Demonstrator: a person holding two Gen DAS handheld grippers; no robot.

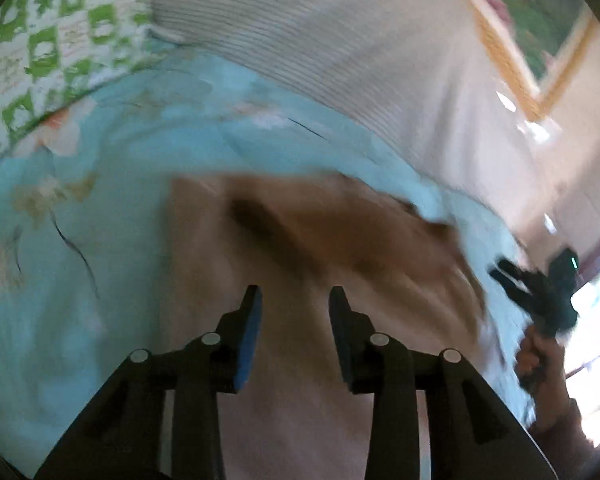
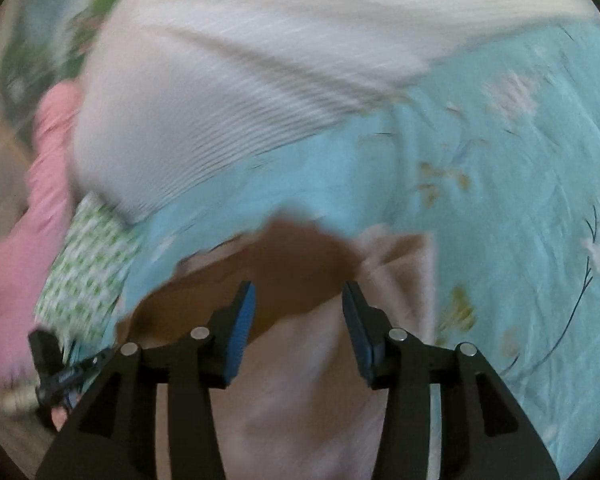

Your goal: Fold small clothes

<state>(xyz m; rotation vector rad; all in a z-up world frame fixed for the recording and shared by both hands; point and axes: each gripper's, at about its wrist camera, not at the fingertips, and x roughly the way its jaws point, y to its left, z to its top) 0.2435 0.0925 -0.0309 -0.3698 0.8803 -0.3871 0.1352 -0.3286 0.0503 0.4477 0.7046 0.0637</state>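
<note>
A small beige garment with a brown part lies on a light blue flowered bedsheet. Both views are blurred by motion. My left gripper is open and empty, just above the beige cloth. My right gripper is open and empty, over the same garment where its brown part meets the beige. The right gripper also shows in the left wrist view, off the garment's right edge, held by a hand.
A white ribbed pillow or blanket lies beyond the garment. A green-and-white checked cloth is at the far left. A pink cloth lies beside it. A framed picture hangs on the wall.
</note>
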